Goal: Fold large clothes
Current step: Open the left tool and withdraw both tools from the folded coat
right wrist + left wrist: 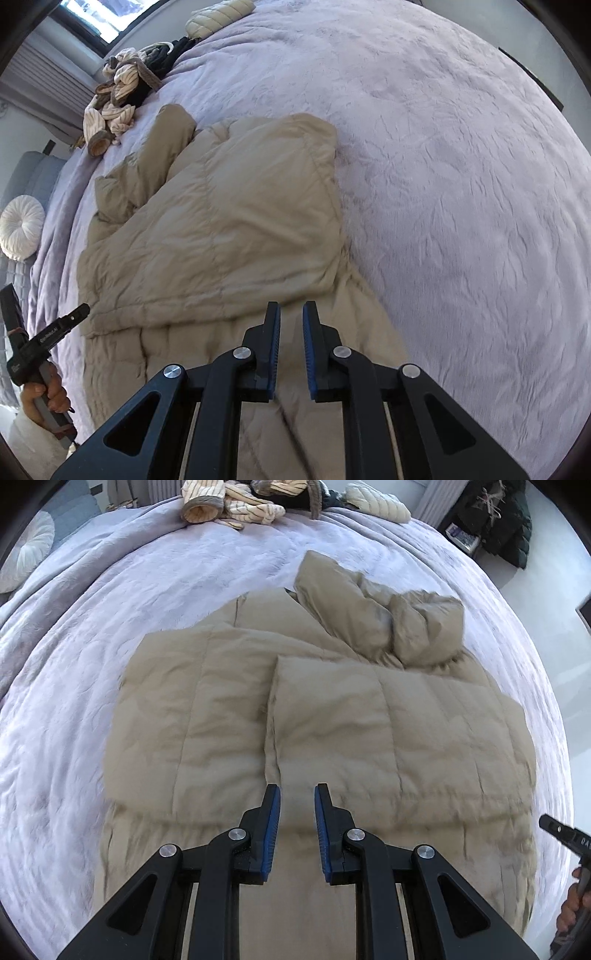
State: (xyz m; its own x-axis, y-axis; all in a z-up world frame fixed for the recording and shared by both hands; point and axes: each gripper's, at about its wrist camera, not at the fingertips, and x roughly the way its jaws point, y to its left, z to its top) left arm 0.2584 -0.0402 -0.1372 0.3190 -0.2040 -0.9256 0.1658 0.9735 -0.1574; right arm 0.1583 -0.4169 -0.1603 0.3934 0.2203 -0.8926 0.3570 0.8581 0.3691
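Your left gripper and right gripper hover narrowly parted, holding nothing, over the tan puffer coat mid-bed, lavender bedspread beneath, striped clothing heap far edge, round white cushion left.

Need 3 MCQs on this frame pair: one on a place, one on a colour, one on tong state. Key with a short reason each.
1. Where does the striped cream garment lie?
A. on top of the tan coat
B. at the far edge of the bed, apart from the coat
C. on the floor

2. What colour is the padded coat spread on the bed?
A. tan
B. navy
C. red

3. How are the left tongs and right tongs?
A. both clamped on the coat
B. left shut, right open
C. both open, nothing between the pads

Key: 1 B, bare lilac cover separates it from the coat in both views. 2 A, the quilted fabric is tan in both views. 3 C, each wrist view shows a clear gap between the blue pads, with the coat below them.
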